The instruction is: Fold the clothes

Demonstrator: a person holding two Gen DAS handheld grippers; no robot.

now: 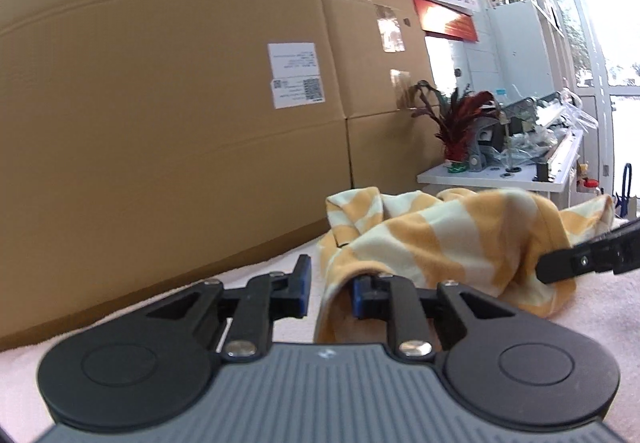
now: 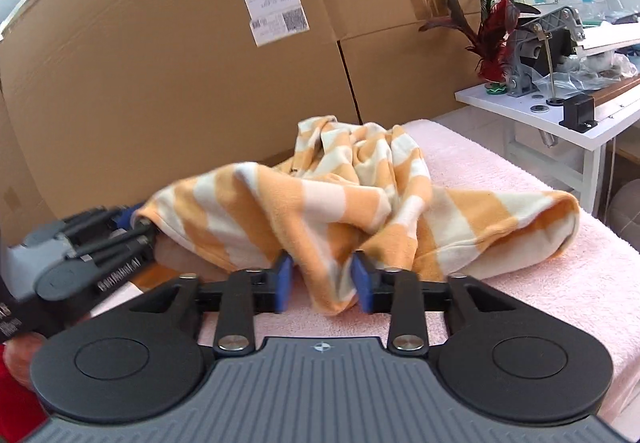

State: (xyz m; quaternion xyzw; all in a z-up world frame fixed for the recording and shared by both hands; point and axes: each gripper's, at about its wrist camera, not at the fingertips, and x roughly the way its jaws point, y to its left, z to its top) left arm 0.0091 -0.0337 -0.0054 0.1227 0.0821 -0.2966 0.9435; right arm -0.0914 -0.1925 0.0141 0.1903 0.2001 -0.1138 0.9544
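An orange and cream striped garment (image 1: 440, 243) (image 2: 280, 203) lies crumpled on a pink towel-covered surface (image 2: 520, 283). In the right wrist view my right gripper (image 2: 323, 267) is shut on a bunched fold at the garment's near edge, and creases run toward its blue pads. My left gripper (image 1: 328, 275) is open. The garment's left hem drapes over its right finger, and a gap shows beside the left pad. From the right wrist view the left gripper (image 2: 132, 227) has its tip under that hem. One finger (image 1: 560, 267) of the right gripper shows against the cloth.
Large cardboard boxes (image 1: 160, 103) (image 2: 160, 83) stand like a wall right behind the surface. A white side table (image 2: 560, 111) with a red-leaved plant (image 2: 496, 31) and metal hardware stands off the far right end. A hand in a red sleeve (image 2: 16, 371) is at lower left.
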